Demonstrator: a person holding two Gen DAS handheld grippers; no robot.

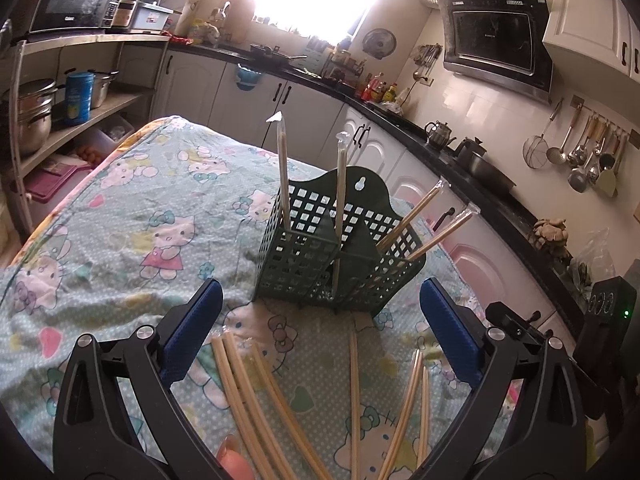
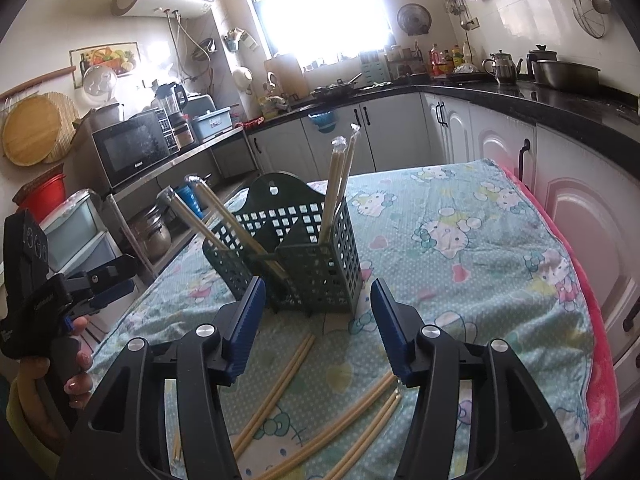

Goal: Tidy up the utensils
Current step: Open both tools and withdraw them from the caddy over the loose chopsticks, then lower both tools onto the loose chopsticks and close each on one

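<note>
Dark green lattice utensil holder (image 1: 320,256) standing upright on the Hello Kitty cloth (image 1: 132,236), just ahead of both grippers, split into compartments by solid dividers. Four wrapped chopstick pairs (image 1: 285,172) poking out of it: two near upright, in the compartments to the left in the left wrist view, and two leaning outward over the opposite rim (clear wrapper tips catching the window light). From the right wrist view the same holder (image 2: 304,256) seen from its other side, the leaning pairs tilting toward the shelving, the upright ones (image 2: 336,188) close together.

More loose chopsticks (image 1: 256,404) lying flat on the cloth in front of the holder, fanned out: one bunch toward the left finger, a single pair in the middle, another bunch by the right finger. Same scatter (image 2: 280,388) visible between the right gripper's fingers.

Left gripper (image 1: 320,336) held wide apart, blue pads clear of everything, gripping nothing. Right gripper (image 2: 318,328) likewise parted, nothing between the pads, hovering over the loose sticks.

Beyond the cloth: white cabinets (image 1: 240,100) under a black counter, a microwave (image 2: 134,152) on a shelf, ladles hanging (image 1: 580,152) on the tiled wall, bright window (image 2: 316,8) at the back.
</note>
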